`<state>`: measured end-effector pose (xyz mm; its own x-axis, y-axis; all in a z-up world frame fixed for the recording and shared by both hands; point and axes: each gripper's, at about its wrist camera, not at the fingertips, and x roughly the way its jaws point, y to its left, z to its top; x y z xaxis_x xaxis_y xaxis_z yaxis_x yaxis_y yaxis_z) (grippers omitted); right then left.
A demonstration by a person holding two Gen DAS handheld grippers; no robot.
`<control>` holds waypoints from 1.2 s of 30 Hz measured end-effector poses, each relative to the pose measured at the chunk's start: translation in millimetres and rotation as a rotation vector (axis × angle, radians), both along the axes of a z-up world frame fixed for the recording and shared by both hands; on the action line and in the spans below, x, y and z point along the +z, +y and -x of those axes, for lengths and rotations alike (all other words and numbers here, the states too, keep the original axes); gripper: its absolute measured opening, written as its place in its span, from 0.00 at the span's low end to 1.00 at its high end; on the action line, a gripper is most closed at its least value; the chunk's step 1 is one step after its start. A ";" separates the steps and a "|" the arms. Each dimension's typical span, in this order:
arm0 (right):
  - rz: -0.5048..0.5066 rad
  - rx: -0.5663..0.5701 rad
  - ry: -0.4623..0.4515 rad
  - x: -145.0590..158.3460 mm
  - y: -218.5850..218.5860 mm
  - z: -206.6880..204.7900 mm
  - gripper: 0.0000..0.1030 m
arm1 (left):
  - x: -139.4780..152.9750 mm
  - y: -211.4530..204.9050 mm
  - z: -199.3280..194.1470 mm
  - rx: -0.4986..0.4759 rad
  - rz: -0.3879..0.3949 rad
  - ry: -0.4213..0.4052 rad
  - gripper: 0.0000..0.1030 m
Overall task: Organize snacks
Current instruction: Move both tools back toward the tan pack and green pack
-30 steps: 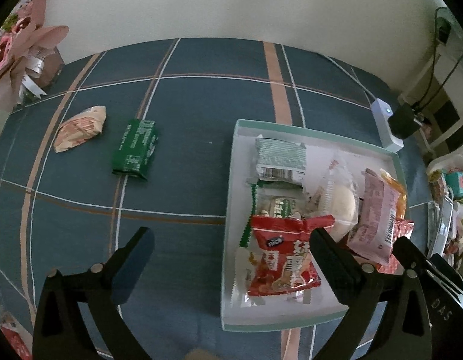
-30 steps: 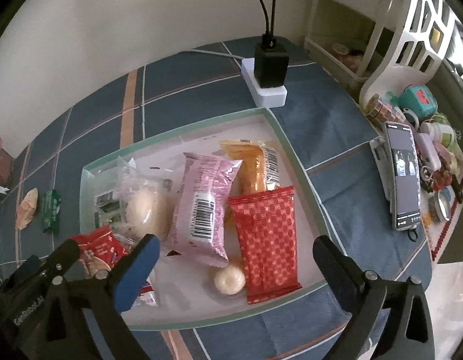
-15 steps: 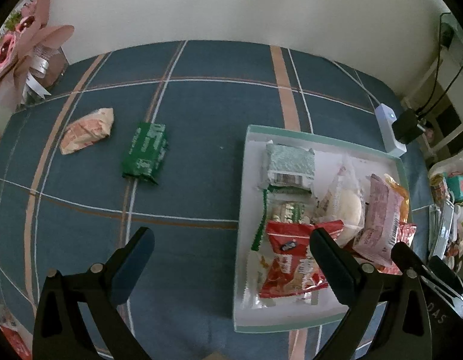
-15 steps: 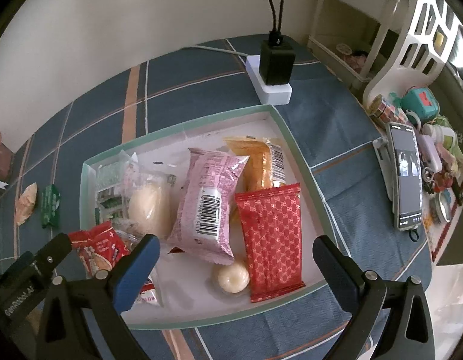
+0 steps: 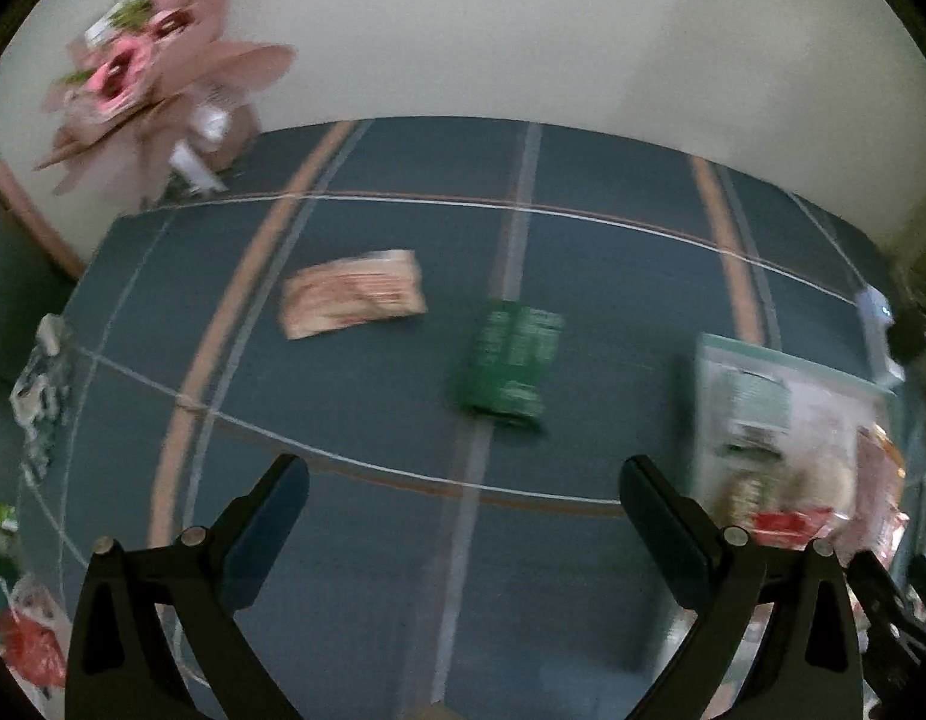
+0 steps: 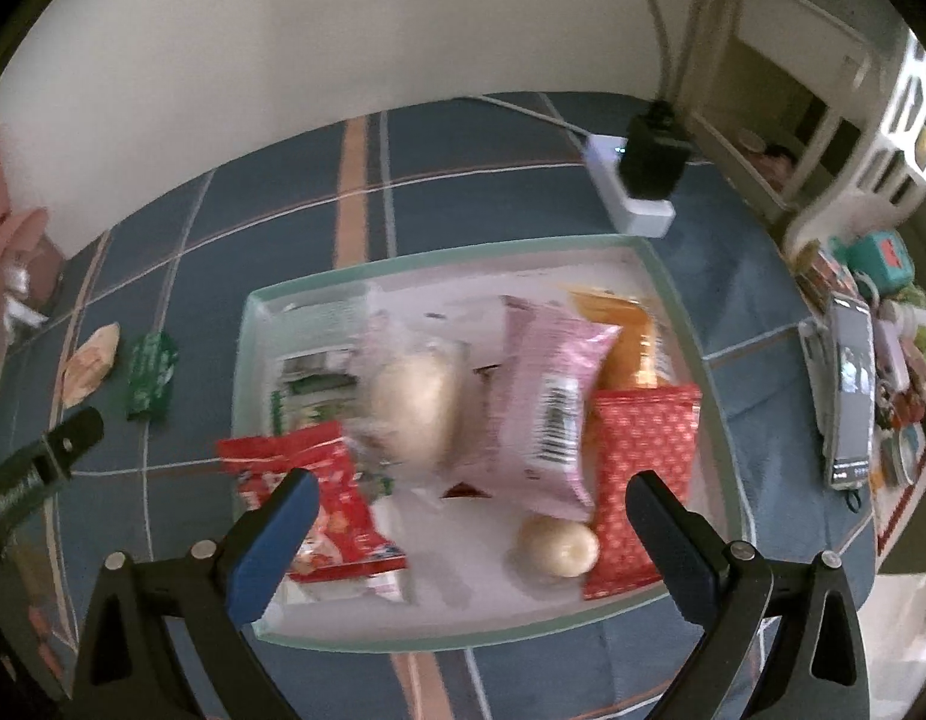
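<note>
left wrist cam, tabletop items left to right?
Pink flower bouquet → beige-and-red snack packet → green snack packet → snack tray → white power strip, at the far right edge.

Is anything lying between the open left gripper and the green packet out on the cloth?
Nothing visible: only bare blue cloth lies between the left gripper and the green packet. The frame is blurred.

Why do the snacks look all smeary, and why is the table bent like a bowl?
Left wrist view: motion blur smears the green packet and the tray, while the left gripper's own fingers stay sharp. Right wrist view: blur is milder; the pink packet's barcode still shows. Both views: the fisheye lens bends the tablecloth stripes and darkens the corners.
</note>
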<state>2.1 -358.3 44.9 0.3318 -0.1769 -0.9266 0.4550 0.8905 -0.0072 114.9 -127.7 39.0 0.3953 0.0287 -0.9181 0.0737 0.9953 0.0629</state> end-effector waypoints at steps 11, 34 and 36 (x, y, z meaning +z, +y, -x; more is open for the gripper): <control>-0.003 0.114 0.008 -3.6 58.9 -23.9 1.00 | 0.4 73.5 -16.3 0.146 -0.016 -0.006 1.00; -0.032 0.267 -0.033 -14.1 144.2 -120.8 1.00 | -17.6 131.5 -78.8 0.249 0.117 0.008 1.00; -0.030 0.272 -0.030 -21.2 149.8 -131.3 1.00 | -23.2 128.0 -85.4 0.239 0.120 0.014 1.00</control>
<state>133.4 -208.6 23.7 0.3909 -0.0506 -0.9190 0.1991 0.9795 0.0308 200.3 0.3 15.8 0.3781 0.0103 -0.9257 -0.1640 0.9849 -0.0560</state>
